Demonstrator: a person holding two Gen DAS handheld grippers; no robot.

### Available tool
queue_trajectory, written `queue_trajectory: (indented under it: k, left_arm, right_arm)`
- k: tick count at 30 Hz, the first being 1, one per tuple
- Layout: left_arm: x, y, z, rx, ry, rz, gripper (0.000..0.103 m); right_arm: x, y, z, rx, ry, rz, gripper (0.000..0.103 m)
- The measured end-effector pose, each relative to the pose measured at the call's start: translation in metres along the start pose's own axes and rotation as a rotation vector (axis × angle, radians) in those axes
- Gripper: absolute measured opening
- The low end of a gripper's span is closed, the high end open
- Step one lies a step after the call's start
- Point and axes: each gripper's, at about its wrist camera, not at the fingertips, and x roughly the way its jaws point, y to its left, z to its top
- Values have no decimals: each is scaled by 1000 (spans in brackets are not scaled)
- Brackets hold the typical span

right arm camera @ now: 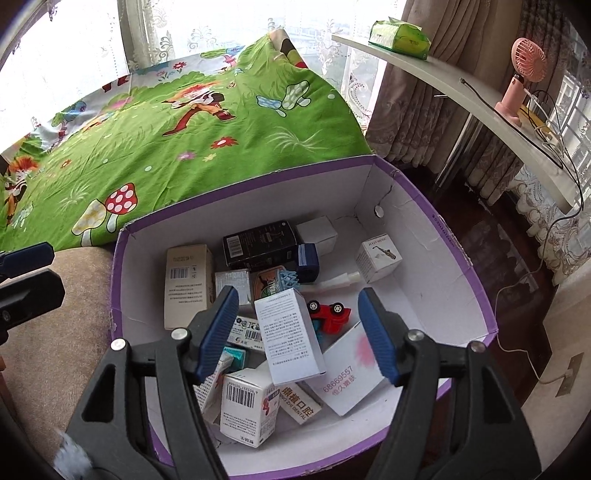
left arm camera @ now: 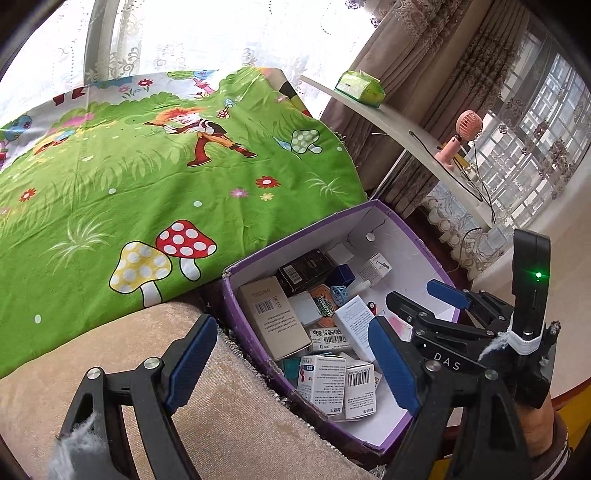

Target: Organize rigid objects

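Purple-rimmed cardboard box (right arm camera: pixel 458 236) sits on the beige cushion (left arm camera: pixel 92 354), just beside the green cartoon-print cloth (left arm camera: pixel 147 177). Inside, a loose pile of small rigid items: white text-covered carton (right arm camera: pixel 290 336) tilted on top, red toy car (right arm camera: pixel 330 314) touching its right side, black carton (right arm camera: pixel 258 243) and tan barcode carton (right arm camera: pixel 188 284) further back, small white cube box with a saxophone print (right arm camera: pixel 377 260) apart at the right.

Right gripper (right arm camera: pixel 301 336): over the box, pointing down into it, jaws spread. White carton lies between the blue pads (right arm camera: pixel 218 332) in view, but gaps on both sides, no contact; nothing held.

Left gripper (left arm camera: pixel 291 363): jaws wide, empty, straddling the box's near-left wall, one finger over the cushion, other over the box.

Outside: white shelf (right arm camera: pixel 443 81) carrying a pink fan (right arm camera: pixel 521 81) and a green tissue pack (right arm camera: pixel 400 35).
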Motion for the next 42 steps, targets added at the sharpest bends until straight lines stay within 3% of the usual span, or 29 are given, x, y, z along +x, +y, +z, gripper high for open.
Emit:
queue_trajectory:
  k: [6,13,18,22,26,42]
  left_arm:
    - [-7,11,-8,-42,13,-26,85]
    - [-2,15,-27,-120,94,-109,85]
    - [-2,16,-33,-152,79,-122,89]
    - [5,8,-32,-107,100,-134,103]
    - [11,2,-32,-61,133,-95,103]
    - [12,4,-31,-71,133,-106,103]
  right_arm:
    - [-19,8,1,8,-29,3,73]
    - [-38,14,-4,20,-32,-22,76]
    - [-50,15,-15,22,-24,-41,78]
    - [-51,13,-24,25,1,-54,79]
    - [-51,12,-29,29,15,-74,79]
    - [-50,13,-32,23,26,-85,79]
